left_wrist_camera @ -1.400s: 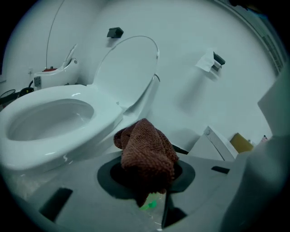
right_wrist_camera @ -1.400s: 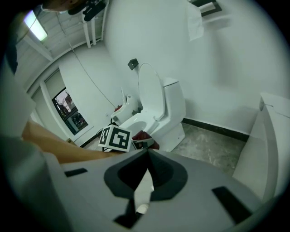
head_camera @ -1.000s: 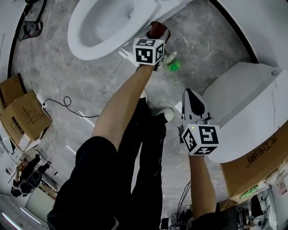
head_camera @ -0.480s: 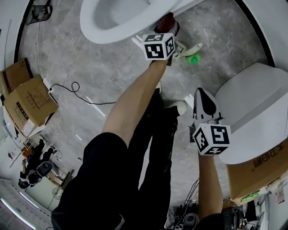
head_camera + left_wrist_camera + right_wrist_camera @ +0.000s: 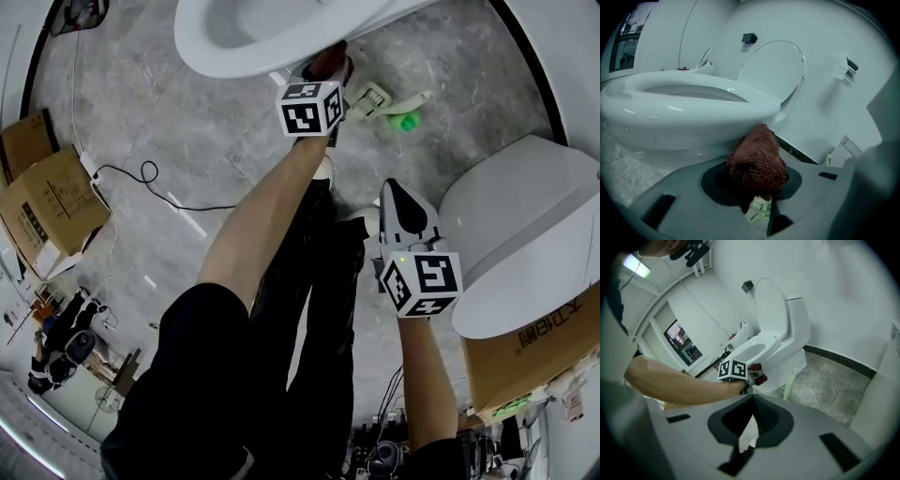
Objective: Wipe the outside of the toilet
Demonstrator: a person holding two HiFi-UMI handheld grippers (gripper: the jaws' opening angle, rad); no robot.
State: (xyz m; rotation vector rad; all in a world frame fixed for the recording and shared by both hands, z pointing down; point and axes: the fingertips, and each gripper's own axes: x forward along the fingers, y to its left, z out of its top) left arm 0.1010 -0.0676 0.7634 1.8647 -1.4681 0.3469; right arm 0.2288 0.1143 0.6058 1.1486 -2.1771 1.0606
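The white toilet [image 5: 246, 42] fills the top of the head view. My left gripper [image 5: 325, 67] reaches up to it, shut on a dark red cloth [image 5: 329, 58] that presses against the underside of the bowl near its base. In the left gripper view the cloth [image 5: 757, 159] bunches between the jaws, just under the bowl's rim [image 5: 684, 117]. My right gripper [image 5: 401, 208] hangs lower right, shut and holding nothing, well away from the toilet. The right gripper view shows the toilet [image 5: 783, 333] with its lid up, and the cloth [image 5: 758, 373] against it.
A pale bottle with a green cap [image 5: 401, 112] lies on the grey stone floor beside the toilet. A second toilet with a closed lid [image 5: 525, 234] stands at right, above a cardboard box [image 5: 544, 347]. More boxes [image 5: 47, 206] and a cable [image 5: 141, 178] lie at left.
The left gripper and cloth have slid a little along the underside of the bowl. The right gripper has hardly moved.
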